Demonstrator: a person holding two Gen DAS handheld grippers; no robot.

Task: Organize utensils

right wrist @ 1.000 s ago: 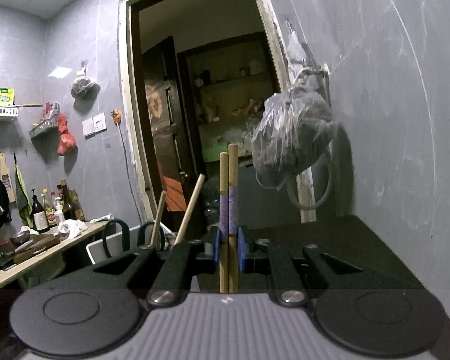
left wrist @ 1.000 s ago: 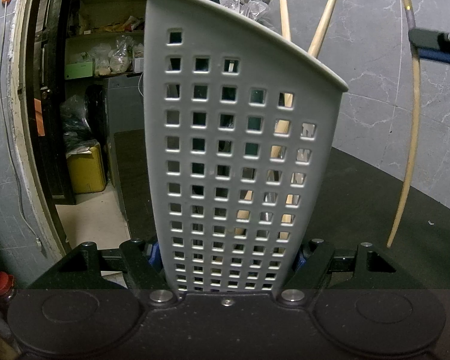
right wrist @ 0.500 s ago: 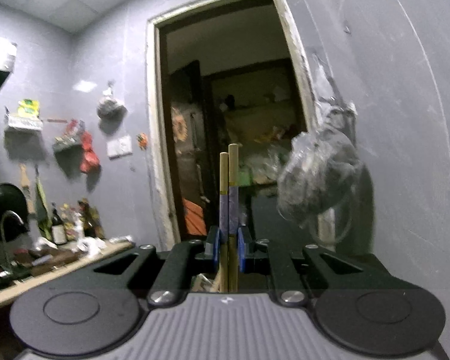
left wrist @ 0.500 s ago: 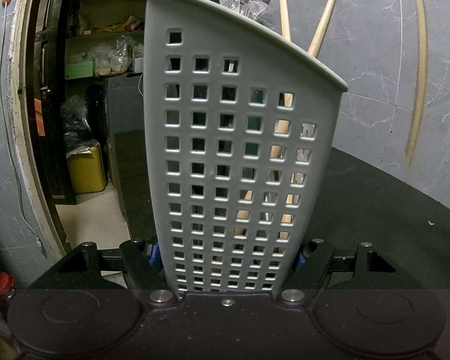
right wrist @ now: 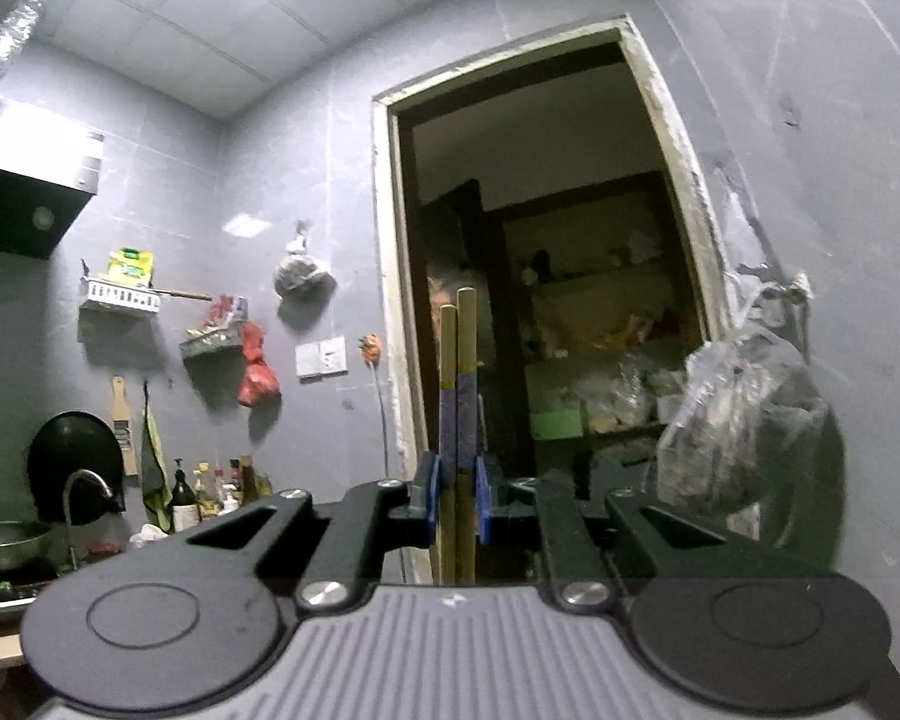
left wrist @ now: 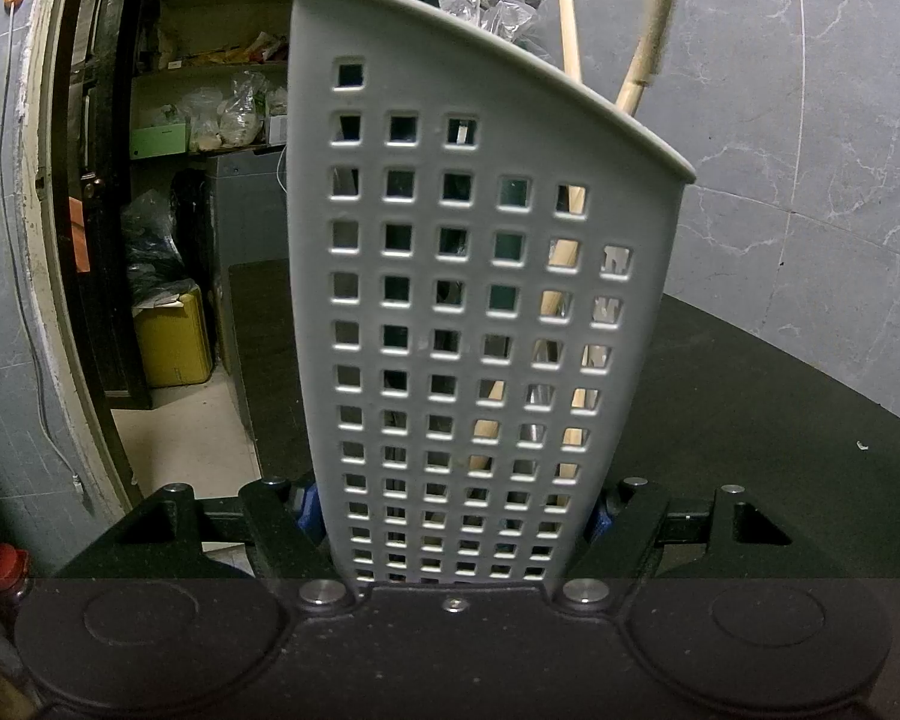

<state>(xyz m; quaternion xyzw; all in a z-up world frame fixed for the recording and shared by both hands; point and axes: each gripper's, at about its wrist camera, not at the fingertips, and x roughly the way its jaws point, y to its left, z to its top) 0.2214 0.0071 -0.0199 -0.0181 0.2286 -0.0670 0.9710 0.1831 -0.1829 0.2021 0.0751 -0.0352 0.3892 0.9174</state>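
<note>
Basically left gripper [left wrist: 453, 531] is clamped on the holder [left wrist: 480, 276], keeping it upright on the black counter [left wrist: 780, 420] so it won't tip during loading. Right gripper [right wrist: 456, 498] pinches two chopsticks [right wrist: 457, 396] side by side, ends up. A blurred stick [left wrist: 654, 18] by the holder's rim is probably theirs (cut off above). Holder's contents are mostly hidden behind the perforated wall; the chopsticks' lower ends are out of sight.

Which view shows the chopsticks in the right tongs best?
Right wrist view: the chopsticks stand upright, side by side, clamped between the blue pads of the right tongs, purple band visible. The left wrist view shows only a blurred pale shaft at the top edge, above the grey utensil holder; probably them, not certain.
</note>
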